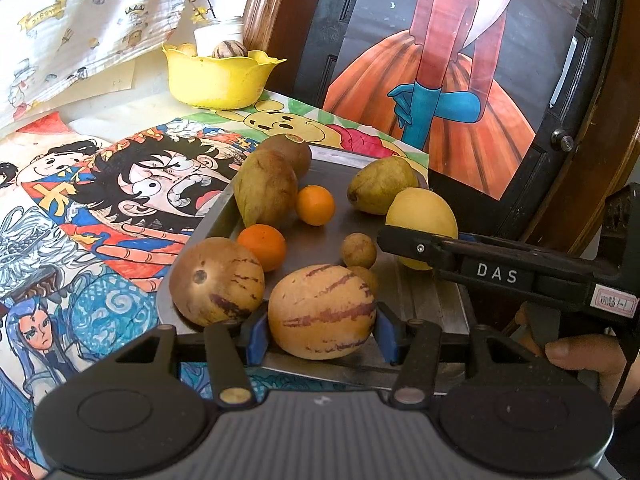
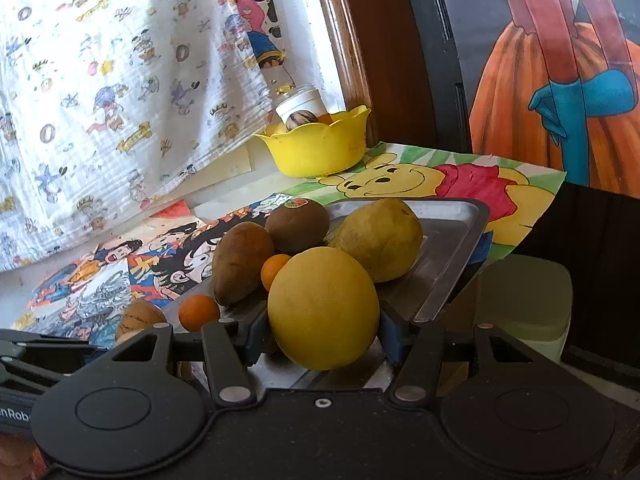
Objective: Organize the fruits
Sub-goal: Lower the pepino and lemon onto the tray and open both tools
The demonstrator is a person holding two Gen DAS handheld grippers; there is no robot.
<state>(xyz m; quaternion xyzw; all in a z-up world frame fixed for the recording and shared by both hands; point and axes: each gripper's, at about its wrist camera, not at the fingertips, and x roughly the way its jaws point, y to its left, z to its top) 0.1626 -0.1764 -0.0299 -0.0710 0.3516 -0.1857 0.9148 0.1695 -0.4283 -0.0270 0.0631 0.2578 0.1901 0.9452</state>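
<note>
A metal tray (image 1: 340, 176) holds several fruits. My left gripper (image 1: 322, 334) is shut on a tan melon with purple stripes (image 1: 322, 312) at the tray's near edge, a blue pad on each side of it. A second striped melon (image 1: 216, 280) lies to its left. In the right wrist view my right gripper (image 2: 325, 336) is shut on a round yellow fruit (image 2: 324, 308). In the left wrist view that yellow fruit (image 1: 420, 212) sits at the tray's right side behind the right gripper's black finger (image 1: 420, 248). A yellow bowl (image 1: 218, 76) stands beyond the tray with a striped fruit inside.
On the tray lie two oranges (image 1: 262, 246), a brown pear (image 1: 266, 188), a kiwi (image 1: 290, 152), a green pear (image 1: 380, 184) and a small brown fruit (image 1: 358, 250). Cartoon drawings cover the table. A framed painting (image 1: 460, 80) stands at the right, a pale green container (image 2: 524, 296) below the tray.
</note>
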